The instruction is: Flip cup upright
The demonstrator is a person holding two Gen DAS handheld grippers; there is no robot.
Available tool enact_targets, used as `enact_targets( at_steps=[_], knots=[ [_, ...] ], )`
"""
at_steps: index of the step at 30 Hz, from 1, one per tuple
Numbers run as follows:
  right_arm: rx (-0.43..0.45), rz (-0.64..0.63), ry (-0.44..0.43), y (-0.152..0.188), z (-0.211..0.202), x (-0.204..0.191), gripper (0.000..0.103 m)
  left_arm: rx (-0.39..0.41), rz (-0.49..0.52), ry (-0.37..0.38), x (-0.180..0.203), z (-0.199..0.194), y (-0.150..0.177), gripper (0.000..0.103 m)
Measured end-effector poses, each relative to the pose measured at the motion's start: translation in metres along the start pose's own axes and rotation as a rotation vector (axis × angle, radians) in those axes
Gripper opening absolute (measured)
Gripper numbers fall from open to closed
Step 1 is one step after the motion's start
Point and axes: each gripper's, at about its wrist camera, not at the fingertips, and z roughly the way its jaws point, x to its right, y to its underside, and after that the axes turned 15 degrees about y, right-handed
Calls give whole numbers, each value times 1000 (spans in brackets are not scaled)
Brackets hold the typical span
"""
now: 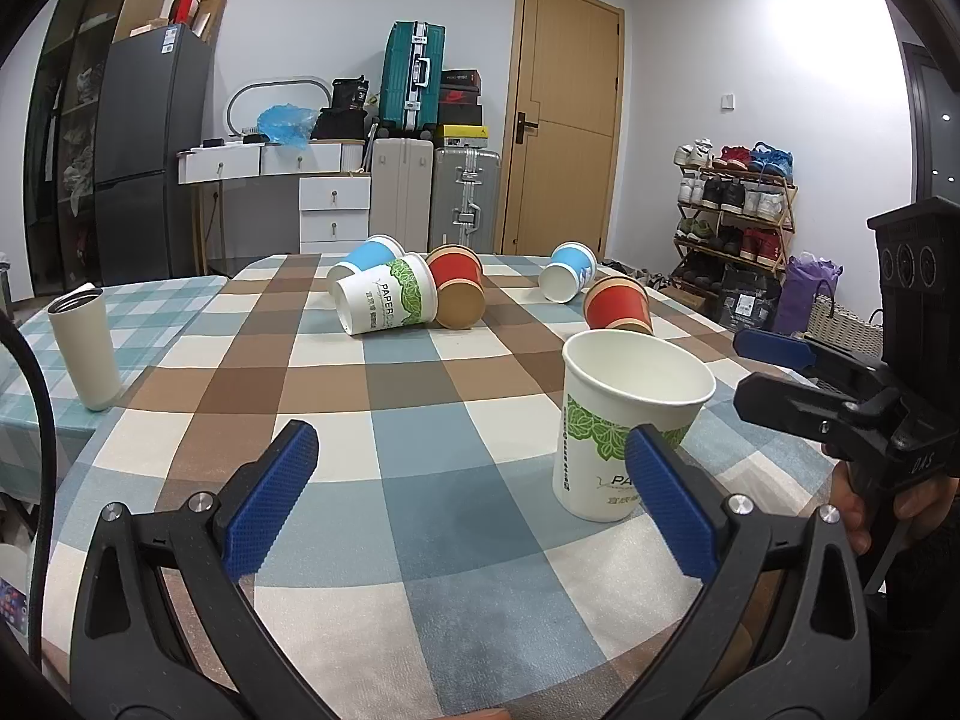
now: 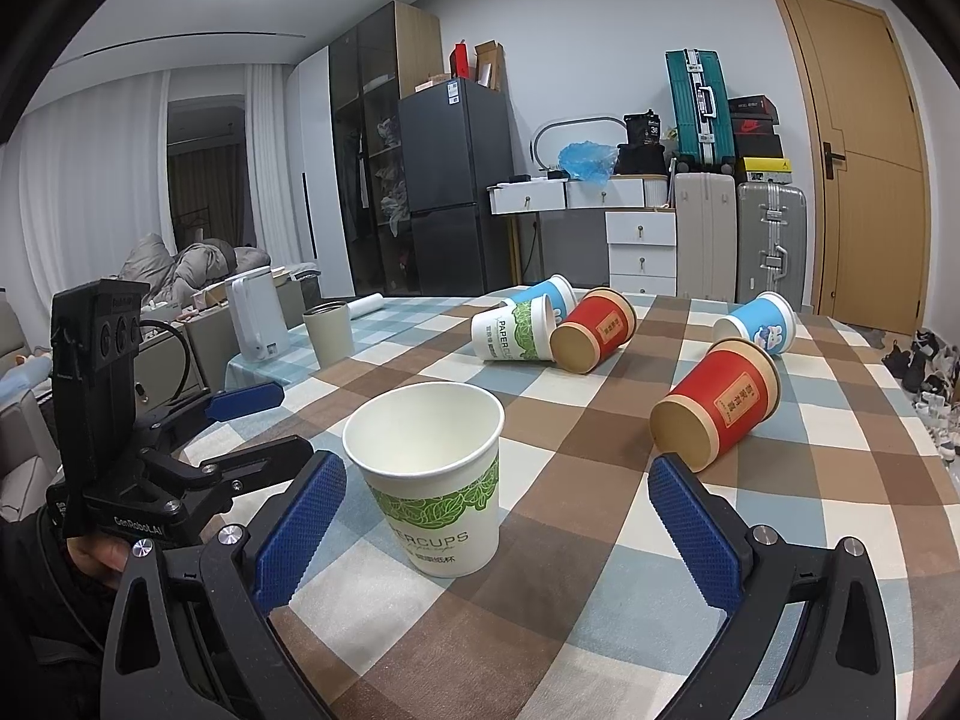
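Observation:
A white paper cup with a green leaf band (image 1: 624, 420) stands upright on the checked tablecloth (image 1: 420, 480); it also shows in the right wrist view (image 2: 438, 480). My left gripper (image 1: 474, 492) is open and empty, the cup just beyond its right finger. My right gripper (image 2: 498, 528) is open and empty, the cup just ahead near its left finger. Several cups lie on their sides farther back: a white-green one (image 1: 384, 300), two red ones (image 1: 459, 294) (image 1: 618, 303) and two blue ones (image 1: 366, 258) (image 1: 567, 279).
A beige tumbler (image 1: 84, 348) stands upright at the table's left edge. A white kettle (image 2: 258, 318) stands on a side surface beyond. Suitcases, drawers, a fridge and a shoe rack (image 1: 732, 210) line the room behind the table.

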Motion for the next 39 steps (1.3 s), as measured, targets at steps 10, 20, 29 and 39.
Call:
enact_targets(
  at_steps=[10, 20, 29, 39],
  knots=[
    [0, 0, 1, 0, 0, 0, 103, 2, 0, -1, 0, 0, 0, 102],
    [1, 0, 1, 0, 0, 0, 103, 6, -2, 0, -1, -1, 1, 102],
    [-1, -2, 1, 0, 0, 0, 103, 11, 1, -16, 3, 7, 1, 102],
    [-3, -2, 0, 0, 1, 0, 103, 23, 2, -20, -1, 9, -1, 102]
  ],
)
